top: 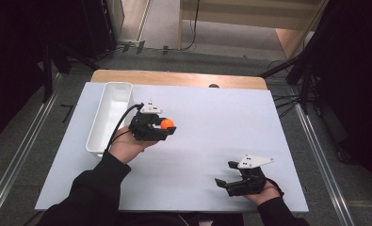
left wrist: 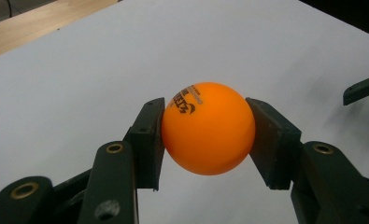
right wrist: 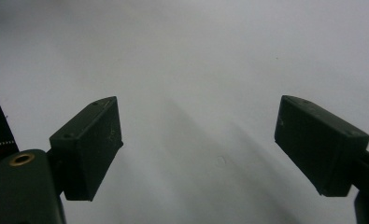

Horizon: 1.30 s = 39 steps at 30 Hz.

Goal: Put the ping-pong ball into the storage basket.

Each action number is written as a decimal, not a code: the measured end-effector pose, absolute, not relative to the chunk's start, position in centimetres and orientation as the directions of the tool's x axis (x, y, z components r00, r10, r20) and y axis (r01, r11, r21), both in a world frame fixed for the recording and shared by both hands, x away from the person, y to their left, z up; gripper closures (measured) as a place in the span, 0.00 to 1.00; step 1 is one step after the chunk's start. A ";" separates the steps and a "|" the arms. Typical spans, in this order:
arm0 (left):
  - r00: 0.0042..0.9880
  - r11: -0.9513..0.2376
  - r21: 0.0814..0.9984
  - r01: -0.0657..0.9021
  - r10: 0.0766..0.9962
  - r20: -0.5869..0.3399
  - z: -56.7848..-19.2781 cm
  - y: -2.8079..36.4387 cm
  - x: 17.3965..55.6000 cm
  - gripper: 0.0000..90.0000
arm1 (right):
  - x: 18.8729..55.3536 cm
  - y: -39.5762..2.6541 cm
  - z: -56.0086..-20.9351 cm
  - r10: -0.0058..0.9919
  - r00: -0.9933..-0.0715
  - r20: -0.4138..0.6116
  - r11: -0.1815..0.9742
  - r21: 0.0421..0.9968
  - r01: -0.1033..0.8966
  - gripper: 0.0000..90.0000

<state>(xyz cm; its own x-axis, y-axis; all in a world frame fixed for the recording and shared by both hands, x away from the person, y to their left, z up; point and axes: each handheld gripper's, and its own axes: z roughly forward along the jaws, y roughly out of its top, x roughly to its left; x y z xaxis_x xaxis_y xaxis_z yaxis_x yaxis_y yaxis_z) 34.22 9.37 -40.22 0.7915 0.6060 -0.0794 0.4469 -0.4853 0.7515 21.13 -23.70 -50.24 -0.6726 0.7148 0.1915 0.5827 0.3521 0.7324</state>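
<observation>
An orange ball (top: 167,124) with dark print sits between the jaws of my left gripper (top: 166,125), held a little above the white table just right of the white bin (top: 109,117). In the left gripper view both pads press on the orange ball (left wrist: 208,128), so my left gripper (left wrist: 205,140) is shut on it. Near the table's front right, my right gripper (top: 225,173) rests low with its jaws wide apart. The right gripper view shows my right gripper (right wrist: 198,140) with nothing but bare table between its fingers.
The long white bin stands along the table's left side, its inside bare where it shows. A wooden strip (top: 179,77) borders the table's far edge. Dark stands and cables ring the table on the floor.
</observation>
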 end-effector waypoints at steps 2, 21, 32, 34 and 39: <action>0.783 -0.473 0.754 0.456 0.616 -0.087 -40.2 9.6 34.3 0.57 | 21.1 -23.7 -50.2 0.716 -0.670 0.196 0.350 0.730 0.587 0.15; 0.752 -0.456 0.758 0.467 0.655 -0.069 -39.5 11.3 35.1 0.57 | 21.1 -23.8 -50.2 0.717 -0.669 0.193 0.347 0.734 0.584 0.15; 0.729 -0.438 0.759 0.482 0.681 -0.069 -39.1 12.5 35.6 0.57 | 21.1 -23.8 -50.2 0.717 -0.670 0.193 0.350 0.731 0.586 0.15; 0.723 -0.435 0.759 0.484 0.688 -0.066 -39.1 12.7 35.7 0.57 | 21.1 -23.8 -50.2 0.716 -0.672 0.191 0.352 0.732 0.583 0.15; 0.711 -0.425 0.764 0.487 0.701 -0.063 -38.9 13.4 35.9 0.57 | 21.1 -23.8 -50.2 0.714 -0.673 0.193 0.353 0.731 0.584 0.15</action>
